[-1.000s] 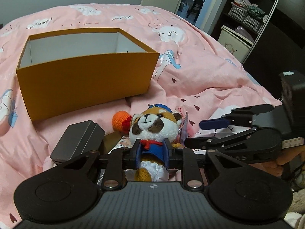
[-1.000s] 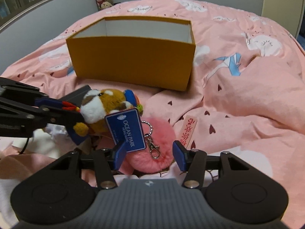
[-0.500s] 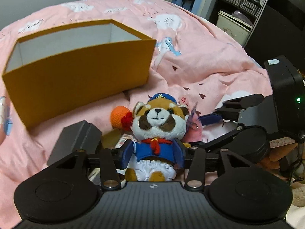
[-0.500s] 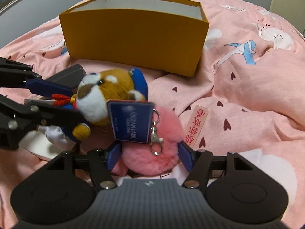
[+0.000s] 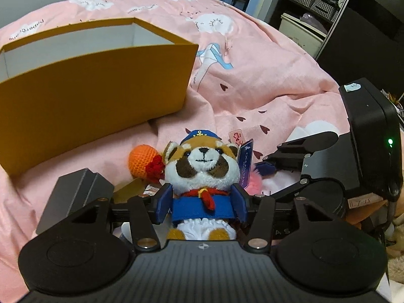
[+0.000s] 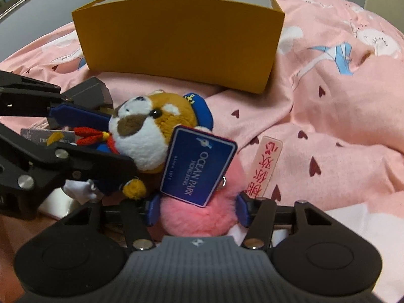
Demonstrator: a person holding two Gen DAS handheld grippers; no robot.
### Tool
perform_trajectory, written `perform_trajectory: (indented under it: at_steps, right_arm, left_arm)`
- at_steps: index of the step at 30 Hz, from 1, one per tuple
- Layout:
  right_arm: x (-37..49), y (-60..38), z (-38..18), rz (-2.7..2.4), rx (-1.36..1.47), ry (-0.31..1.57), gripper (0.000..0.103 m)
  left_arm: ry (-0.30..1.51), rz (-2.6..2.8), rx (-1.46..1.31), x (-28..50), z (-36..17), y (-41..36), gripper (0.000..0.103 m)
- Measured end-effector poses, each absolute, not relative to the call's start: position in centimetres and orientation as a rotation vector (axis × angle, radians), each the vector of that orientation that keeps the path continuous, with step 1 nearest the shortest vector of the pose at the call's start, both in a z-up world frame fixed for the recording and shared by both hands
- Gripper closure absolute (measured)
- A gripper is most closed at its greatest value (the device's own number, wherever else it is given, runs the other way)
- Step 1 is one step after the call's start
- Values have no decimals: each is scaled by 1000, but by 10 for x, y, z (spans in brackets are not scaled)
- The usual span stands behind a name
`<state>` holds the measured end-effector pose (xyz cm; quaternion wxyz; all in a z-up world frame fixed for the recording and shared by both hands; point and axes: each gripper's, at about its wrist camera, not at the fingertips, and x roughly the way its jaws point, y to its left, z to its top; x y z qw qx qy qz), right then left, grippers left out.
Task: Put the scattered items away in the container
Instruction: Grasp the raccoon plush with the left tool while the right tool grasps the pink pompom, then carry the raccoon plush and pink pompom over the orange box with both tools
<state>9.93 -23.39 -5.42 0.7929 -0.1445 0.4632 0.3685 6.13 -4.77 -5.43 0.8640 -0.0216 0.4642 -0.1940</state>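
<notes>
I see a pink quilt [image 5: 252,80] printed with clouds and hearts covering the bed; dark shelving [image 5: 328,5] stands at two o'clock. The open orange box [image 5: 96,98] sits at ten o'clock. My left gripper [image 5: 200,203] is opening, the red panda plush [image 5: 202,166] between its jaws. My right gripper [image 6: 197,208] is closing around the pink pompom [image 6: 197,217]. A blue tag [image 6: 197,166] lies over it.
</notes>
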Motion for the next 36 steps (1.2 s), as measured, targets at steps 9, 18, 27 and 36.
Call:
perform_trajectory:
  at_steps: [9,18,27,36]
  right_arm:
    - [92,-228,-57,768,-377,959,58]
    - [93,-240,-45,774,-294,947,59]
    - [92,-244,-25,785,-259,901,59]
    - [96,-242,-6,800,-235,846,59]
  left_arm:
    - [969,-415,-54,63,-60,-49,49]
    - [917,-391,-96,51,-43,-36,55]
    - [853,-339,-97,42,-21,-22,55]
    - [767,-273,-121,36,6,-8,55]
